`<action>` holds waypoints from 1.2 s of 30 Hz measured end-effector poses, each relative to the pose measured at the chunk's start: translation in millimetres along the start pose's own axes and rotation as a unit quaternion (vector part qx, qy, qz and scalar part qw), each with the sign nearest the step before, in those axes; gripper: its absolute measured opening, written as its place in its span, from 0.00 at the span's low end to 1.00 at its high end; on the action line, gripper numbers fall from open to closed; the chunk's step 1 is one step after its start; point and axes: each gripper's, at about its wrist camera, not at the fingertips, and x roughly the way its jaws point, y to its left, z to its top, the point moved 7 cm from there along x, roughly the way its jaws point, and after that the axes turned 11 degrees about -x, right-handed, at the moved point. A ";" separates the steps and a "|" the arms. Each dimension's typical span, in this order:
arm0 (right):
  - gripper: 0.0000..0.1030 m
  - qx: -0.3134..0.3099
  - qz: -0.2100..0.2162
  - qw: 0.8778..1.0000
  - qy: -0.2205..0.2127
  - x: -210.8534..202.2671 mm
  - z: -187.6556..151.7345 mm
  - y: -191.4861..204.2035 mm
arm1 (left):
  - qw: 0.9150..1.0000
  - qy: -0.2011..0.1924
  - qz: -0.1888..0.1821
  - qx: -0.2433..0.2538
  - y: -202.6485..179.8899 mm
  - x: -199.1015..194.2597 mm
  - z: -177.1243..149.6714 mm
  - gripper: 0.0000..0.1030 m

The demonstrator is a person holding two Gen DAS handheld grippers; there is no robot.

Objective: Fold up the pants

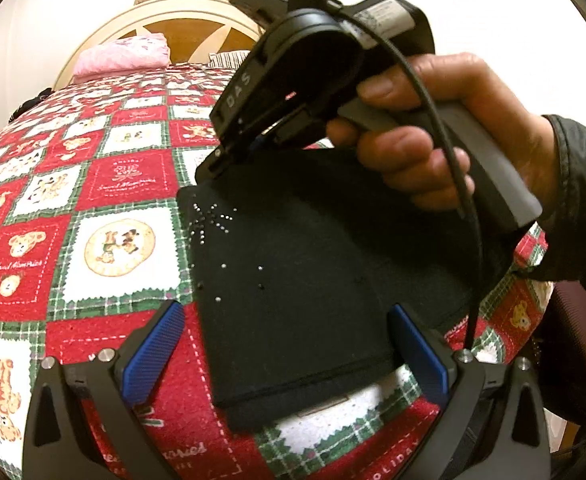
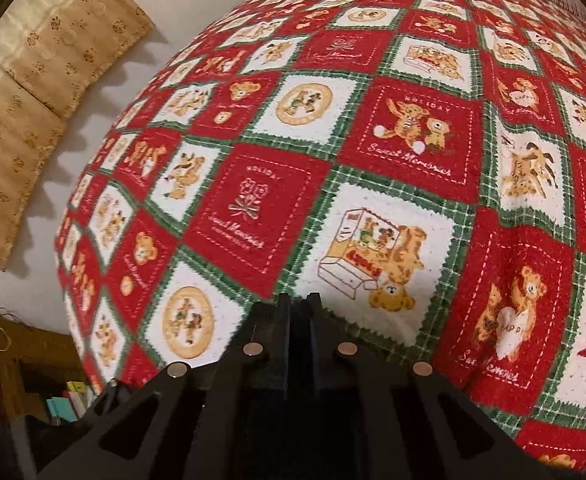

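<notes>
So we're mid-fold: right gripper clenched on the pants corner, left gripper released around the near end, final folds pending on the bedspread.

A red, white and green patchwork bedspread printed with teddy bears and stitched lettering covers the bed. At its far end stands an arched cream headboard with wooden panels, and a folded pink cloth lies just before it, near a striped cushion. A beige curtain with a small floral pattern hangs against the white wall. A cluttered wooden shelf sits low beside the bed.
</notes>
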 end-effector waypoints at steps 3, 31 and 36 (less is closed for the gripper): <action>0.20 0.003 -0.008 1.000 -0.022 -13.6 2.6 0.8 | 1.000 0.000 0.001 0.001 -0.4 -0.8 0.3 1.00; 0.38 0.053 -0.101 0.974 -0.195 -150.6 -135.0 -16.5 | 0.997 -0.001 0.064 -0.044 41.8 -9.7 19.3 1.00; 0.38 0.102 -0.153 0.967 -0.178 -159.6 -153.8 -69.2 | 0.997 -0.005 0.069 -0.043 41.6 -10.3 18.9 1.00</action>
